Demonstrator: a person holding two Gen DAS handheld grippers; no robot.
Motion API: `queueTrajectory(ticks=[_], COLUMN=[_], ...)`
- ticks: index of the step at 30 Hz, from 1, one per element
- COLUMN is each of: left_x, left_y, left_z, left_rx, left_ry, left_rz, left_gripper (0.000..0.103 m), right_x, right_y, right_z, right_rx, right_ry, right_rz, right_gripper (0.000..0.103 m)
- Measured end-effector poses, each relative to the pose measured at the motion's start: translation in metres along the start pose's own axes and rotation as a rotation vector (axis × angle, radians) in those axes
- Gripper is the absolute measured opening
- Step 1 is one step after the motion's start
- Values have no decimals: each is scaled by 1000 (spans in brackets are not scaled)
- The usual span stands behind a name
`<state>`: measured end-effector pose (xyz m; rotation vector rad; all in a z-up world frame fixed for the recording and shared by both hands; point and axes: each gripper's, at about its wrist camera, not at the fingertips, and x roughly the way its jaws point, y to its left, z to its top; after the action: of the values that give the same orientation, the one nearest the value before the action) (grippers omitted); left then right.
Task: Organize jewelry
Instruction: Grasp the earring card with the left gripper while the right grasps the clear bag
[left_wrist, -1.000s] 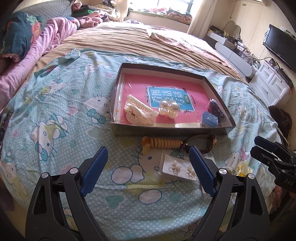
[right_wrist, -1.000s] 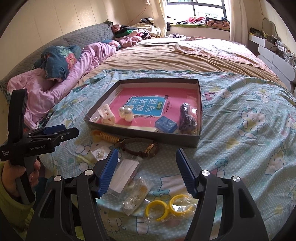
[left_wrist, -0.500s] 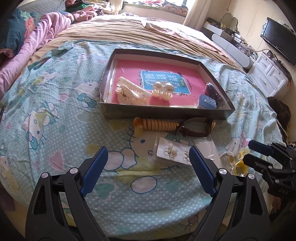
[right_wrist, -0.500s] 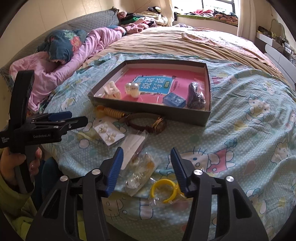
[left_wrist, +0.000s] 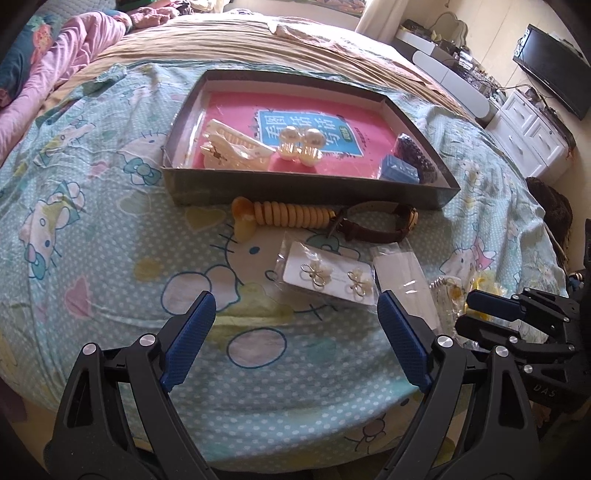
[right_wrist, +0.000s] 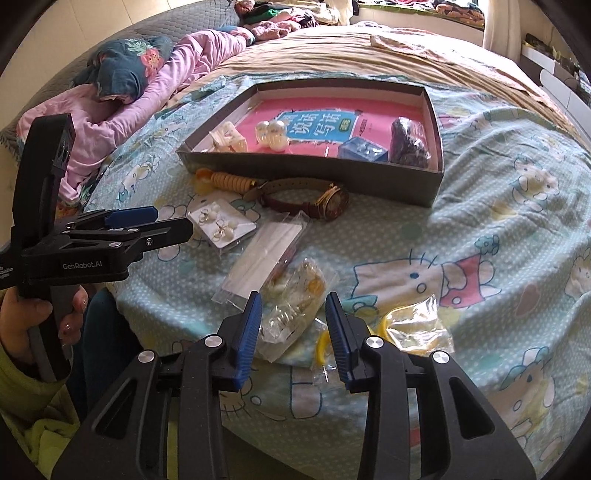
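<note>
Left wrist view: the left gripper (left_wrist: 295, 332) is held wide open above the cartoon-print bedspread (left_wrist: 92, 258) with nothing between its blue pads; just ahead of it a card of flower earrings (left_wrist: 330, 278) in a clear sleeve is seen, with a flat clear packet (left_wrist: 400, 275) beside it; further on, close to the near wall of the dark tray (left_wrist: 295, 190), an orange coiled hair tie (left_wrist: 280, 216) is laid touching a brown-strapped watch (left_wrist: 376, 225); inside the tray a cream hair claw (left_wrist: 232, 149), a pearl clip (left_wrist: 301, 142), a small blue box (left_wrist: 400, 170) and a dark bundle (left_wrist: 415, 151) are found from left to right; at the right edge the right gripper (left_wrist: 476, 314) is seen side-on. In the right wrist view, the left gripper (right_wrist: 173, 225) is shown at the left; the right gripper (right_wrist: 293, 328) is partly open, its pads set either side of a clear bag of small jewelry (right_wrist: 295, 302) without gripping it; yellow rings in a bag (right_wrist: 413, 325) lie just to its right
</note>
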<state>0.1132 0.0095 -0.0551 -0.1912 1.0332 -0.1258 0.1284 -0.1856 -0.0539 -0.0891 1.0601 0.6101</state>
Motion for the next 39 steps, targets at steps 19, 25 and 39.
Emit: queueTrajectory(ticks=[19, 25, 39], left_x=[29, 36, 35], left_y=[-11, -14, -14], left_z=[5, 9, 10], left_rx=[35, 46, 65], left_ry=[42, 40, 4], left_rz=[-4, -1, -1], left_gripper=[82, 82, 49], right_x=[15, 7, -11], right_y=[-6, -17, -30], right_z=[2, 8, 23], right_rx=[32, 58, 77], right_ry=[-3, -38, -110], right_rz=[3, -10, -35], right_gripper=[27, 26, 26])
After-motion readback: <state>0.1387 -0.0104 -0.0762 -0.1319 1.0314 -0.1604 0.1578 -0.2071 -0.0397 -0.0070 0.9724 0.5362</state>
